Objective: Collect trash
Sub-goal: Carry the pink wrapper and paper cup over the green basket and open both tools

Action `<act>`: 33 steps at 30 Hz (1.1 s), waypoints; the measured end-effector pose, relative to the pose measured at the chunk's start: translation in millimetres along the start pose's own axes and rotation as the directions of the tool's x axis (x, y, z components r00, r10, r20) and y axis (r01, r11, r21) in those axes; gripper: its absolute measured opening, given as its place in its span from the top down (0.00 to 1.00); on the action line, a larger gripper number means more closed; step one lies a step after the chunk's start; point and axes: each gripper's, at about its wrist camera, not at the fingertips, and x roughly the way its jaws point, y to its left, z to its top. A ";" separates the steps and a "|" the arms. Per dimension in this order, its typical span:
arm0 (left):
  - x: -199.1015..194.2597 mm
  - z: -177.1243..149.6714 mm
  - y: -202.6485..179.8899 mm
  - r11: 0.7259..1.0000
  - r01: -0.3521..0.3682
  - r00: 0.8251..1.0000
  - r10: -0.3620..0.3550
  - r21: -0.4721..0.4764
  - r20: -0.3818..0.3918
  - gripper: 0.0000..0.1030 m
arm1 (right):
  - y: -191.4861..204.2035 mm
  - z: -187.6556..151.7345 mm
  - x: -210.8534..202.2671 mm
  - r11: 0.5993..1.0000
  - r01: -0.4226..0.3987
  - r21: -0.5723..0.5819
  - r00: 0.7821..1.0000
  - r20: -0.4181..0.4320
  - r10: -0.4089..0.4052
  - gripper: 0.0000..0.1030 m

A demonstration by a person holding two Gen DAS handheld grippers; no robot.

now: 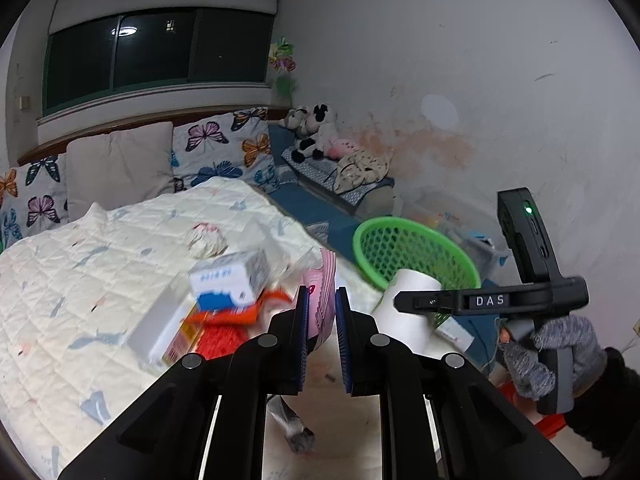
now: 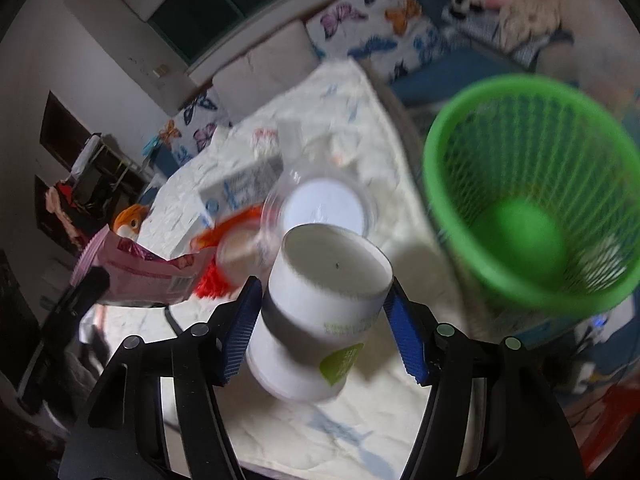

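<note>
Green mesh basket (image 2: 532, 184) off the bed's (image 1: 100, 272) edge, looking empty, left hand-held gripper (image 1: 322, 340) clenching pink packet (image 1: 324, 300), right hand-held gripper (image 2: 320, 336) grasping empty white paper cup (image 2: 320, 304).

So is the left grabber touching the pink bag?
Touching. The left wrist view shows the left gripper with both blue pads pressed against the pink bag, pinching it clear of the bed.

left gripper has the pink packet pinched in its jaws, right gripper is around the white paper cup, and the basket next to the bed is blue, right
Not quite: the basket is green, as the right wrist view shows. The rest holds: the left gripper pinches the pink packet, and the right gripper is around the white paper cup.
</note>
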 end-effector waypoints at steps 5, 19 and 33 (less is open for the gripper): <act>7.3 27.3 -14.5 0.998 0.059 0.998 -0.059 0.009 0.017 0.87 | -17.6 14.2 -16.1 0.996 0.092 -0.004 0.992 0.092 -0.091 0.40; 91.2 100.2 -65.7 0.971 0.239 0.971 -0.239 -0.021 0.011 0.87 | -102.5 39.4 -19.2 0.932 0.360 0.039 0.917 0.168 -0.361 0.40; 198.4 110.2 -102.7 0.942 0.305 0.948 -0.314 -0.139 -0.054 0.87 | -148.9 26.3 -10.3 0.912 0.400 0.093 0.906 0.110 -0.409 0.38</act>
